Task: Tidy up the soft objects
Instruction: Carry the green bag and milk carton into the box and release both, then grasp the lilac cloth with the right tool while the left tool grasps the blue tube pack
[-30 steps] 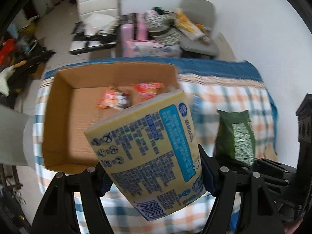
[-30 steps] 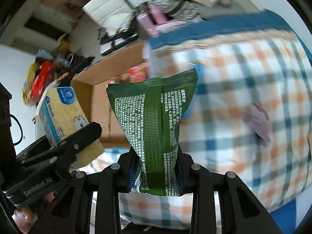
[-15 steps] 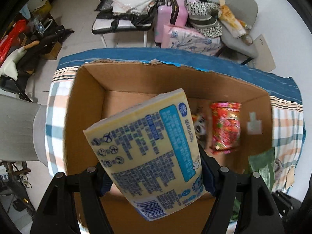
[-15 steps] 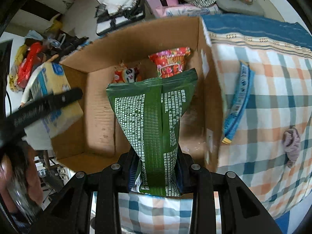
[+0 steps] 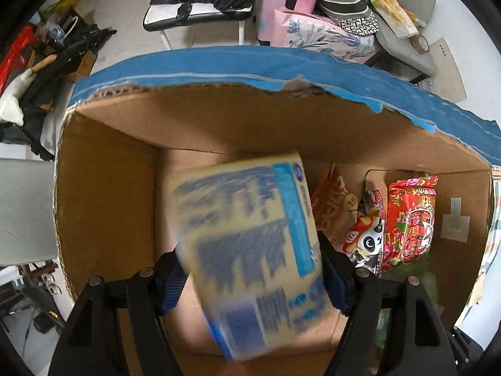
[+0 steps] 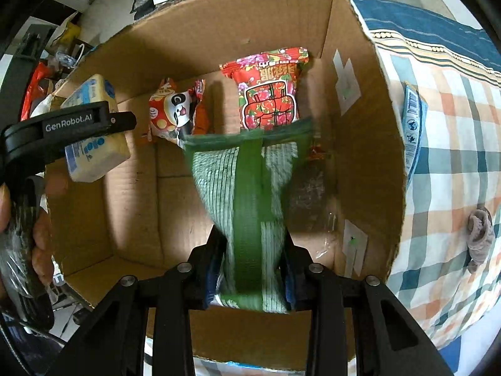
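2 packs are now carried over the cardboard box (image 6: 360, 100), no longer above the plaid cloth (image 6: 454, 144). Both jaws are being opened: the left gripper (image 5: 250, 282) around a yellow tissue pack (image 5: 250, 250), the right gripper (image 6: 253, 275) around a green pouch (image 6: 247, 194); release seems imminent.

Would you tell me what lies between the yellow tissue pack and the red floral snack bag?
Right wrist view: the panda-print snack packet lies between yellow tissue pack and red floral snack bag.
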